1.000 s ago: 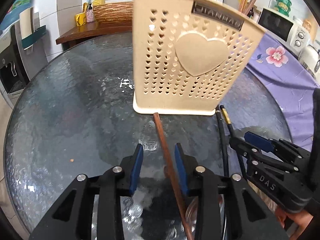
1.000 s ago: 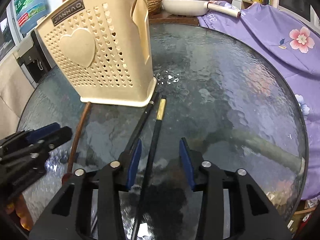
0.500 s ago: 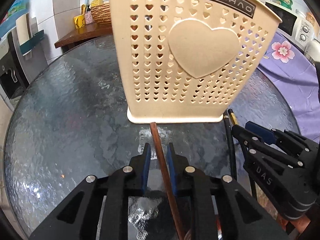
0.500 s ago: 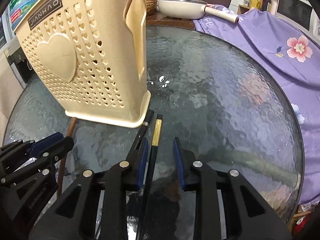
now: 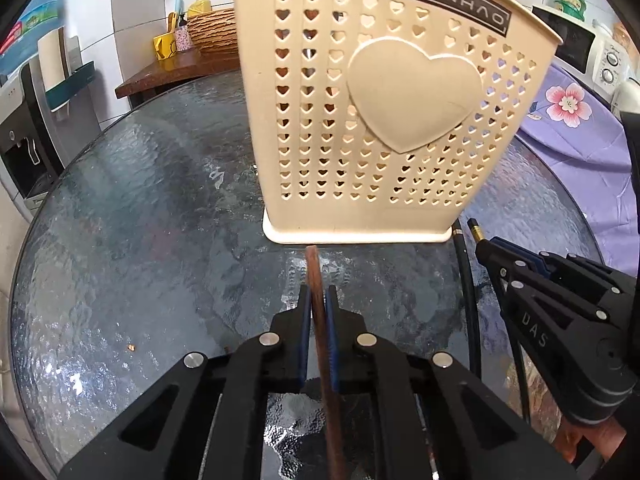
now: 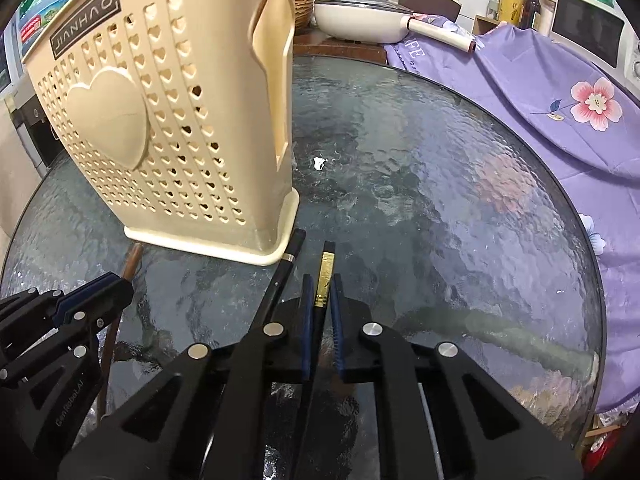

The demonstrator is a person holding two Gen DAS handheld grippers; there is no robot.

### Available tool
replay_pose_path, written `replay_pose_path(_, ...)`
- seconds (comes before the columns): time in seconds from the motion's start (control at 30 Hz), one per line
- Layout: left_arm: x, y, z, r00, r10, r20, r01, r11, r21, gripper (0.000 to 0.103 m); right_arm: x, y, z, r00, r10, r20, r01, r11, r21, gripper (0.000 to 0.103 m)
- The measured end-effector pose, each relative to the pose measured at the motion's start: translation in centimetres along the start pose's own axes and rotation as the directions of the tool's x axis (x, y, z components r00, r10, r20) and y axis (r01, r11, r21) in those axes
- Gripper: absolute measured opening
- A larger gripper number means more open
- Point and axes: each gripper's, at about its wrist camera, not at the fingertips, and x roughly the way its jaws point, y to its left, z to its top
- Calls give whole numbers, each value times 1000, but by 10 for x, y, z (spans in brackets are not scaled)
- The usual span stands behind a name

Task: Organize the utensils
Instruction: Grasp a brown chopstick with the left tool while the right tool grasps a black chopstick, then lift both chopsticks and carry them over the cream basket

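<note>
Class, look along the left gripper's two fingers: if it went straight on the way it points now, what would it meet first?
Probably the cream utensil holder: its base rim lies just past the tip of the brown chopstick clamped in the left gripper. Since the gripper tilts downward, it might touch the glass table first; depth is unclear.

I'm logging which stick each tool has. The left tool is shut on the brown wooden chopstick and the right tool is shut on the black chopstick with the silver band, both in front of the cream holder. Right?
Not quite. In the right wrist view the right tool is shut on the black chopstick with the gold band; the silver-banded one lies free beside it. The left tool is indeed shut on the brown wooden chopstick, before the cream holder.
</note>
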Motion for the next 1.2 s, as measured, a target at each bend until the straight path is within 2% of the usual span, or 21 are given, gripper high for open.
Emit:
replay_pose_path(0.17,0,5,0,1000,-3,-5,3,1000,9,7,-3,1,-4,1000,10,1,-10,1000,-10,8)
replay_pose_path(0.33,0,5,3,1000,-13,-16,13,1000,3,7,-7,-2,-5,998,55,-4,-55,998,-2,8)
replay_pose_path(0.43,-5,12,7,999,-43,-10,43,999,-18,7,-15,-8,-4,996,92,11,-92,996,14,8)
replay_pose_path(0.53,-20,17,11,996,-83,18,84,996,-37,7,-25,-17,-4,985,173,24,-174,983,56,8)
replay_pose_path(0.7,-51,18,18,990,-114,89,117,993,-29,7,-48,-27,-2,965,254,68,-259,962,82,8)
replay_pose_path(0.9,-93,17,22,974,-140,180,144,990,-11,7,-90,-31,2,943,292,158,-302,953,41,8)
replay_pose_path(1.2,-155,18,24,938,-146,313,147,989,19,7,-171,-32,-2,890,345,297,-332,939,-94,7)
